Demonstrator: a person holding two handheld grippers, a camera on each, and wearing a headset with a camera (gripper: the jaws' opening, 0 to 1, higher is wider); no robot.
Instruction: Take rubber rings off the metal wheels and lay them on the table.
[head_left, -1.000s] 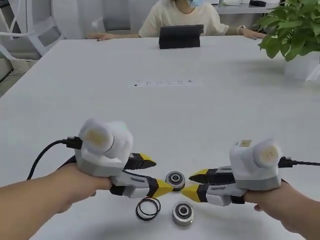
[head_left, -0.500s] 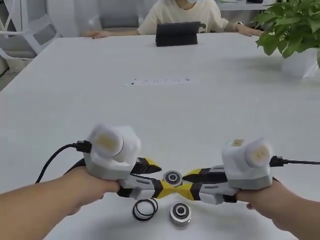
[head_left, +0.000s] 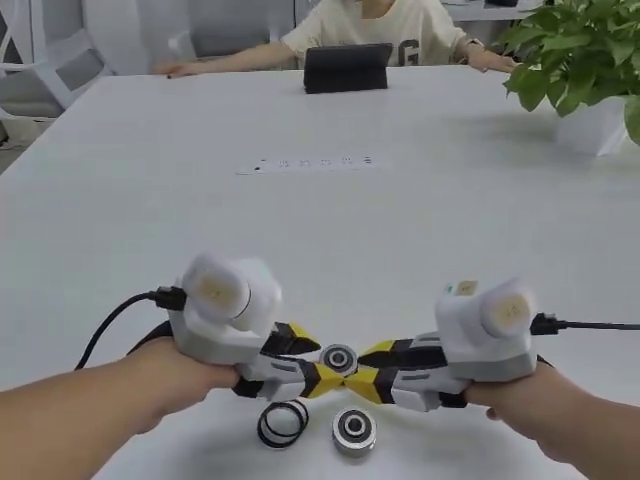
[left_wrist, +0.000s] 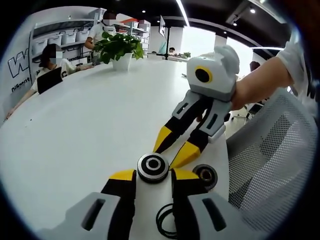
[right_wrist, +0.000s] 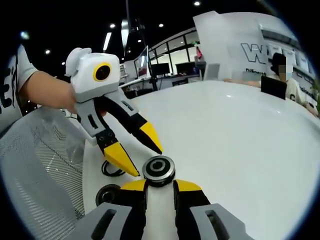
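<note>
We'd brace the metal wheel (head_left: 338, 358) with one gripper and roll any ring left on it off with the other, evenly. The left gripper (head_left: 315, 358) and right gripper (head_left: 368, 368) meet at that wheel, jaws part-spread about it; which truly clamps, we cannot tell. Below it, loose rings (head_left: 282, 423) lie on the table (head_left: 300, 230).

You're in an office: a long white counter (head_left: 420, 230), a potted plant (head_left: 580, 60), a mesh chair (left_wrist: 270, 150), and a person (head_left: 375, 25) seated opposite behind a dark device (head_left: 345, 68), perhaps a tablet.
</note>
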